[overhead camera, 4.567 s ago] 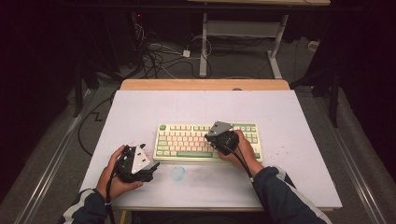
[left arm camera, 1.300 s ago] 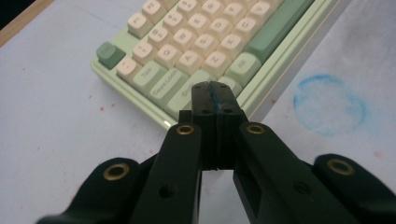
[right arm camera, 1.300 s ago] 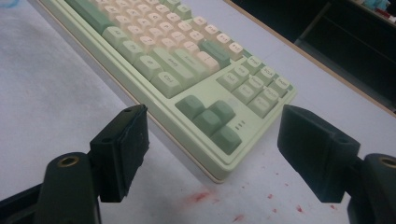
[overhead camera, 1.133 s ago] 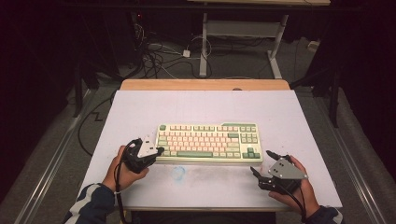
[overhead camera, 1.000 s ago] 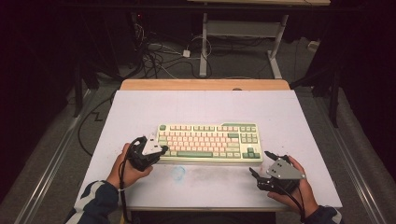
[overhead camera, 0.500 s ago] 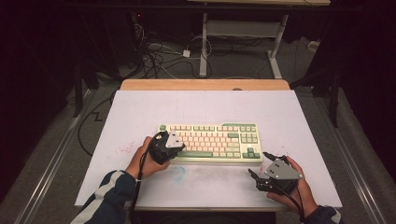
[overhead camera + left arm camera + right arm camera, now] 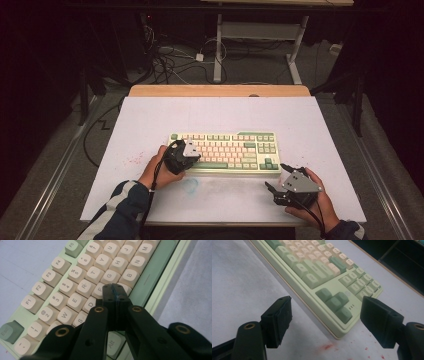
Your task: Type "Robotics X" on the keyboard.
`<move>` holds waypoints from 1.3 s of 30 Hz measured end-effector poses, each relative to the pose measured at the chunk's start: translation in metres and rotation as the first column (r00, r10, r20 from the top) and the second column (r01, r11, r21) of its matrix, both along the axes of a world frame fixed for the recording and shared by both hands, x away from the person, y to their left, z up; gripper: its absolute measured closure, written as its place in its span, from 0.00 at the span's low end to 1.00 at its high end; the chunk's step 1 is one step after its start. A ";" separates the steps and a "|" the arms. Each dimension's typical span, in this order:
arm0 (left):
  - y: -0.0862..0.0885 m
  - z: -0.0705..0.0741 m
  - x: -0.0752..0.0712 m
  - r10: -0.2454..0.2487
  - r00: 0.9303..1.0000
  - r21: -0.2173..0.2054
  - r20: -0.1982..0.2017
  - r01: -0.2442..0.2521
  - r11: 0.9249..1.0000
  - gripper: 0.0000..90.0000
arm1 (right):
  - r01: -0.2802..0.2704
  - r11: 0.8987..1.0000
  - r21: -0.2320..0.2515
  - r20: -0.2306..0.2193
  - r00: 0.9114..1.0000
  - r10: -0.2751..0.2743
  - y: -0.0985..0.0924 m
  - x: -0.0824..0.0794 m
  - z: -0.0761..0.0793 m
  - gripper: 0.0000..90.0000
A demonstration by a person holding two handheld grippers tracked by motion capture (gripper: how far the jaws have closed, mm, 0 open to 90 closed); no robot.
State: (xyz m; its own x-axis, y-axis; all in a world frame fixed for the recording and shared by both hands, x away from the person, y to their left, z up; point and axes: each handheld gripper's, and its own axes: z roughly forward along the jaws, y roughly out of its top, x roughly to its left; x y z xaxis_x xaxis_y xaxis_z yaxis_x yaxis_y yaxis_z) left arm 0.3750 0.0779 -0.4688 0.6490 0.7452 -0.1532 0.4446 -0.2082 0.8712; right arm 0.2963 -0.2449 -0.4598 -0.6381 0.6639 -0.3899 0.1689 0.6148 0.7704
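A pale green keyboard [image 7: 235, 150] with cream keys lies across the middle of the white table. My left gripper [image 7: 194, 158] hangs over its left part, and a hand in a striped sleeve holds it. In the left gripper view the jaws are shut with nothing between them, and the left gripper [image 7: 115, 288] has its tip just above the cream letter keys [image 7: 82, 287] near F and V. My right gripper [image 7: 278, 176] rests open on the table by the keyboard's front right corner. In the right gripper view the right gripper [image 7: 327, 303] frames that corner of the keyboard [image 7: 324, 280] between its pads without touching it.
The white table cover [image 7: 150, 125] has red specks [image 7: 132, 161] left of the keyboard and a blue smudge [image 7: 191, 185] in front of it. A wooden edge [image 7: 220, 91] runs along the back. Cables [image 7: 170, 55] and a desk frame [image 7: 260, 35] lie on the floor beyond.
My left gripper has moved right from the keyboard's left end to above its keys, still shut. The right gripper has stayed in place, open.
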 end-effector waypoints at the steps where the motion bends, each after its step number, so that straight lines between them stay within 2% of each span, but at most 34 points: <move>1: 0.000 -0.001 0.000 -0.001 1.000 0.006 0.005 0.001 1.000 0.97 | -0.003 1.000 -0.003 0.004 1.000 0.003 0.000 0.000 0.000 0.30; 5: 0.002 0.002 -0.001 -0.001 1.000 -0.012 0.010 0.001 1.000 0.97 | -0.001 1.000 -0.008 0.001 1.000 0.001 0.000 0.000 0.000 0.30; 13: 0.010 0.010 -0.005 0.013 0.999 -0.034 0.049 -0.011 0.999 0.94 | 0.008 1.000 -0.002 0.004 1.000 -0.008 -0.002 0.000 0.002 0.30; 17: 0.016 0.013 -0.009 0.022 0.996 -0.048 0.083 -0.018 0.999 0.90 | 0.007 0.999 0.033 -0.014 1.000 -0.007 -0.003 0.000 0.004 0.30; 20: 0.022 0.016 -0.012 0.033 0.994 -0.071 0.105 -0.026 0.997 0.81 | 0.008 0.999 0.033 -0.014 1.000 -0.008 -0.003 0.001 0.004 0.30; 24: 0.030 0.015 -0.018 0.039 0.988 -0.068 0.151 -0.029 0.997 0.65 | 0.013 1.000 0.028 -0.009 1.000 -0.013 -0.004 0.001 0.004 0.30; 29: 0.039 0.012 -0.023 0.089 0.975 -0.069 0.201 -0.076 0.995 0.42 | 0.020 0.999 0.028 -0.011 1.000 -0.019 -0.004 0.001 0.003 0.30; 31: 0.043 0.011 -0.025 0.091 0.976 -0.081 0.200 -0.076 0.994 0.37 | 0.019 1.000 0.022 -0.009 1.000 -0.019 -0.004 0.001 0.003 0.30; 32: 0.046 0.009 -0.026 0.101 0.972 -0.082 0.211 -0.085 0.993 0.34 | 0.020 1.000 0.023 -0.009 1.000 -0.020 -0.004 0.001 0.003 0.30; 35: 0.053 0.006 -0.029 0.117 0.969 -0.088 0.216 -0.100 0.991 0.26 | 0.028 0.999 0.029 -0.007 1.000 -0.028 -0.005 0.002 0.004 0.30; 39: 0.064 0.001 -0.033 0.161 0.964 -0.104 0.212 -0.141 0.985 0.22 | 0.038 0.999 0.032 -0.007 0.999 -0.038 -0.006 0.003 0.004 0.30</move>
State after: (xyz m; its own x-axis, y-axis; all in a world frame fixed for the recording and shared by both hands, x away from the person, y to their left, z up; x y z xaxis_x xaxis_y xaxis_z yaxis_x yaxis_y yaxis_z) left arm 0.3418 0.1422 -0.4675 0.5552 0.8270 -0.0888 0.2613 -0.0720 0.9626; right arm 0.2989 -0.2514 -0.4560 -0.6146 0.6995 -0.3646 0.1962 0.5833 0.7882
